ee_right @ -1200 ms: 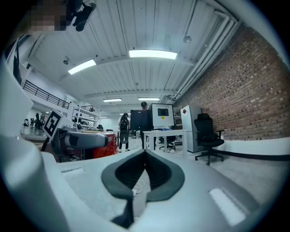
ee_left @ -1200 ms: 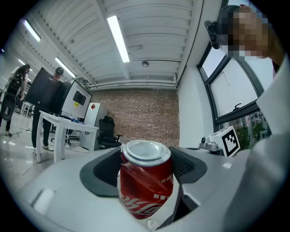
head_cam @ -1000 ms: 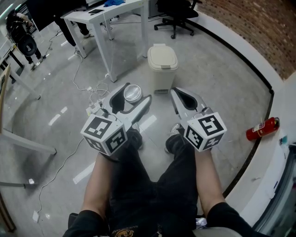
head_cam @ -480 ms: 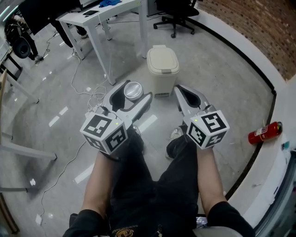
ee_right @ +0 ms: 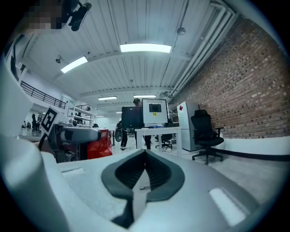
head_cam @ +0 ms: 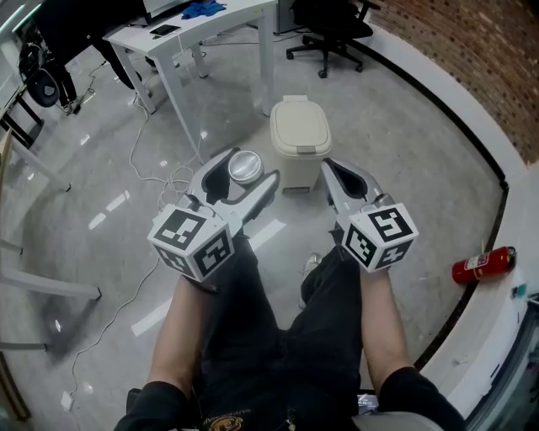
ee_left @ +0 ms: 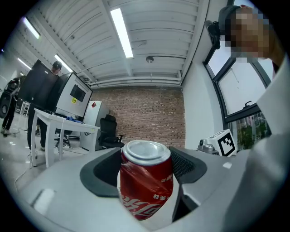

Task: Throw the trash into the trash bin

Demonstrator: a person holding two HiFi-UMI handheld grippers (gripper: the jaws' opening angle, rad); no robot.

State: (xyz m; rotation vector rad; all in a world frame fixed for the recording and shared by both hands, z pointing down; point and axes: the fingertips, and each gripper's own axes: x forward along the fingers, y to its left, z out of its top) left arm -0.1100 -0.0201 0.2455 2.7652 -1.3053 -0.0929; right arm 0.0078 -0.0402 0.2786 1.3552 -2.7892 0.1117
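The left forearm [head_cam: 179, 337] and right forearm [head_cam: 383, 328] reach forward side by side, each gripper held level. The left gripper [head_cam: 249, 168] has its jaws spread wide, pressing on the sides of a red can [ee_left: 146, 181] that stands upright between them. The right gripper [head_cam: 328, 168], just beside it, has its jaws together with nothing between them.

1. A grey polished concrete floor [head_cam: 404, 151] shows pale streaks of reflected light, and white cables [head_cam: 164, 178] trail across it.
2. A white table [head_cam: 215, 18] stands at the far left, with a black office chair [head_cam: 335, 34] near it.
3. A curved brick wall [head_cam: 476, 59] rises behind a white ledge [head_cam: 455, 94] edged with a black strip.
4. A red fire extinguisher [head_cam: 482, 263] lies on its side on that ledge.
5. The white ribbed ceiling [ee_left: 158, 45] carries long strip lights [ee_left: 121, 31].
6. Dark-framed windows [ee_left: 231, 90] line one wall.
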